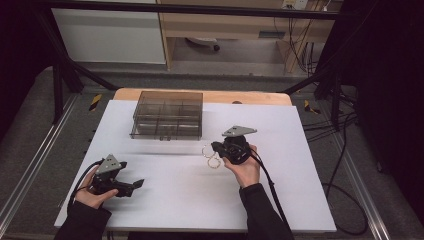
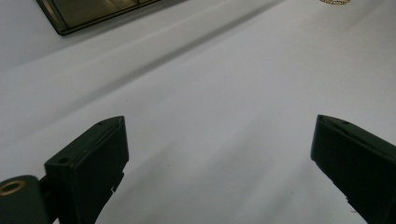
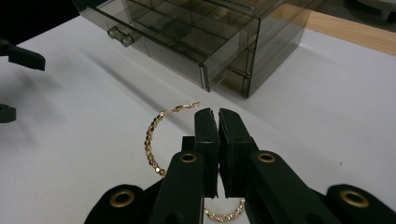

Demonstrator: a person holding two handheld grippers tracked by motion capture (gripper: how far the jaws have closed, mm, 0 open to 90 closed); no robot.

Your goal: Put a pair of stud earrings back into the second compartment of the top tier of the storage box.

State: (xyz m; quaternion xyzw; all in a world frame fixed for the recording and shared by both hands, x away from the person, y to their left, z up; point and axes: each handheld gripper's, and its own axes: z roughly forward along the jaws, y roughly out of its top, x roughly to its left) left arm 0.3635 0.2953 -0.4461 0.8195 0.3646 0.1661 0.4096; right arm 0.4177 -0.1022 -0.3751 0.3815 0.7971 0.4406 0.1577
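A white counter (image 1: 170,185) fills the high view, a smoky clear drawer box (image 1: 167,115) toward twelve o'clock. The left tongs (image 1: 134,186) rest at eight o'clock; the right tongs (image 1: 215,148) sit near centre beside two gold hoop earrings (image 1: 211,156).

The left gripper view shows what the high view blurs: the jaws spread wide, nothing between them, bare counter below, a hoop's edge at one o'clock.

The right gripper view shows the right tongs' jaws pressed together over the beaded hoops; whether they pinch one, I cannot tell.
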